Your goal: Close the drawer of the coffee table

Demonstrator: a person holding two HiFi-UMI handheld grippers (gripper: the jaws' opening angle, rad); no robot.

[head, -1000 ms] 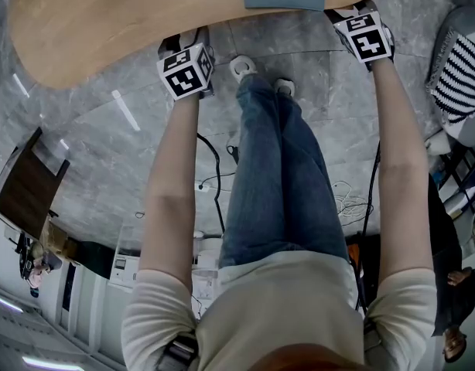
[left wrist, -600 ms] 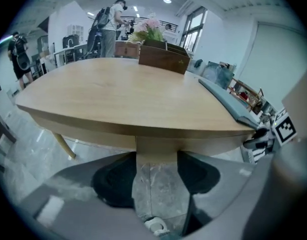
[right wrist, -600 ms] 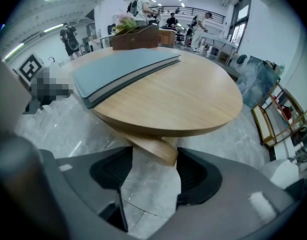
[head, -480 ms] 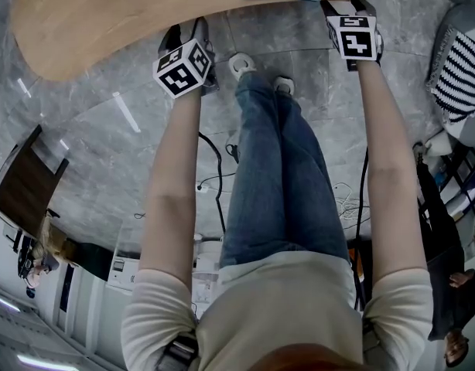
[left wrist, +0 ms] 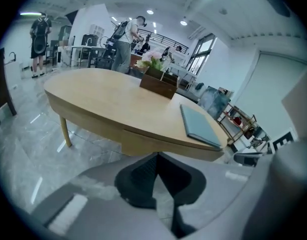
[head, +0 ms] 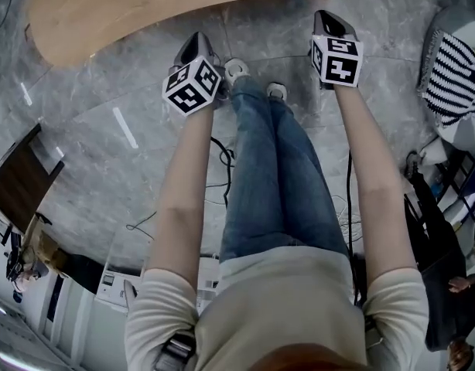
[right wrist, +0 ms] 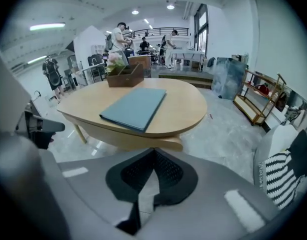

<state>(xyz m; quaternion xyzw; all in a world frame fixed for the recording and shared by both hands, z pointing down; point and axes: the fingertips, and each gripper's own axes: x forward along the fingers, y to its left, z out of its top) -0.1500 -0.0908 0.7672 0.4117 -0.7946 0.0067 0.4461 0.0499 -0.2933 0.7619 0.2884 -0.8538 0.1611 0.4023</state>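
The oval wooden coffee table [head: 145, 6] lies at the top of the head view. Its drawer front [left wrist: 143, 143] sits in the apron and looks flush with it. My left gripper [head: 197, 40] hangs over the floor just short of the table's near edge. In the left gripper view, the left gripper [left wrist: 157, 157] is shut with nothing between its pads. My right gripper [head: 325, 17] hovers near the table's right end, clear of it. In the right gripper view, the right gripper [right wrist: 153, 152] is also shut and empty. Neither gripper touches the table.
A blue folder [right wrist: 136, 106] and a wooden box of flowers [left wrist: 158, 81] rest on the tabletop. The person's legs and shoes [head: 257, 79] stand between the grippers. A striped cushion [head: 454, 72] lies at right, cables [head: 222, 161] trail on the grey floor, and people stand in the background.
Both grippers have lifted and drawn back from the table's edge toward the person. The table has slid toward the top of the head view.
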